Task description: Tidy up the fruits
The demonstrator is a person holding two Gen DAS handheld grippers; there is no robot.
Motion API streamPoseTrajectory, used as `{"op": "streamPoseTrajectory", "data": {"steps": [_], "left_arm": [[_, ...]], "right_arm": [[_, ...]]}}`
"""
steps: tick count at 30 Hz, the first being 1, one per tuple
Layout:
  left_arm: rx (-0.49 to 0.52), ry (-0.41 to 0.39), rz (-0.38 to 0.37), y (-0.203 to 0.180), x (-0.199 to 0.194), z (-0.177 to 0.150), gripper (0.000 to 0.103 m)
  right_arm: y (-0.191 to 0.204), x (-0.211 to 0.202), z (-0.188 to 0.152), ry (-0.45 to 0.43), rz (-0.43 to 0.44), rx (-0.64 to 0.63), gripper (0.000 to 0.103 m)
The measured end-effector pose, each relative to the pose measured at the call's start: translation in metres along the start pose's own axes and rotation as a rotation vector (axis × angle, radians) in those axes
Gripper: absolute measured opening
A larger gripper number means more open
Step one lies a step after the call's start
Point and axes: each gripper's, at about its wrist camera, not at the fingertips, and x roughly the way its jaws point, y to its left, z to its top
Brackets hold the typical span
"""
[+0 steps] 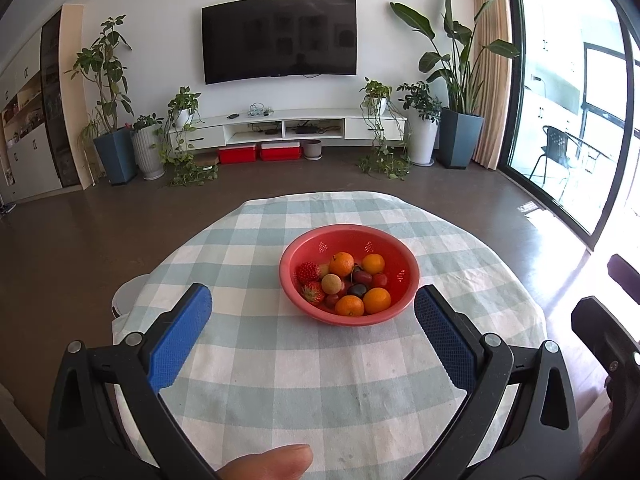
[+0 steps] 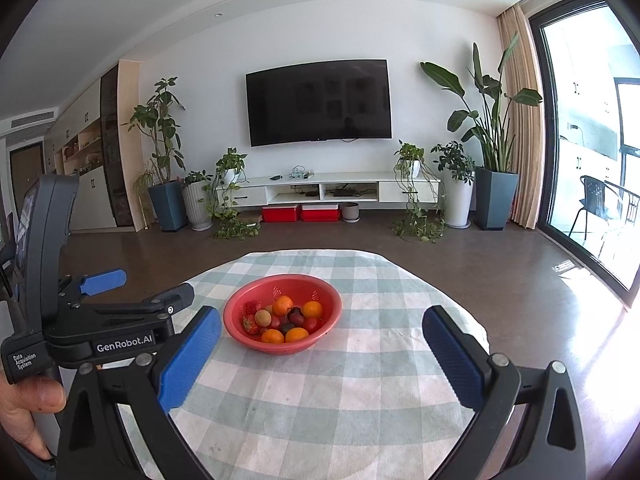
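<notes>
A red colander bowl [image 1: 296, 294] stands on the checked tablecloth [image 1: 320, 380] and also shows in the right wrist view [image 2: 236, 326]. It holds several oranges [image 1: 342, 263], strawberries [image 1: 307, 272], dark cherries [image 1: 362, 277] and a pale longan [image 1: 332, 283]. My left gripper [image 1: 314, 308] is open and empty, held above the cloth just short of the bowl. My right gripper [image 2: 322, 332] is open and empty, a little further back and to the right of the bowl. The left gripper's body [image 2: 120, 320] shows at the left of the right wrist view.
The table is round, with its far edge [image 1: 320, 196] beyond the bowl and brown floor all round. A white stool [image 1: 128, 300] peeks out at the table's left. A TV, cabinet and potted plants stand along the far wall. A glass door is at right.
</notes>
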Motion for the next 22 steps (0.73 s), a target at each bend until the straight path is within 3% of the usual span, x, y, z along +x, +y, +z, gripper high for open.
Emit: {"op": "streamPoseTrajectory", "data": {"steps": [15, 22], "left_arm": [[-0.001, 0.068, -0.018, 0.001, 0.017, -0.011, 0.103], [-0.004, 0.071, 0.03, 0.005, 0.023, -0.021, 0.103]], "right_arm": [[-0.004, 0.002, -0.01, 0.038, -0.014, -0.001, 0.103], [-0.009, 0.009, -0.018, 0.075, -0.038, 0.002, 0.103]]}}
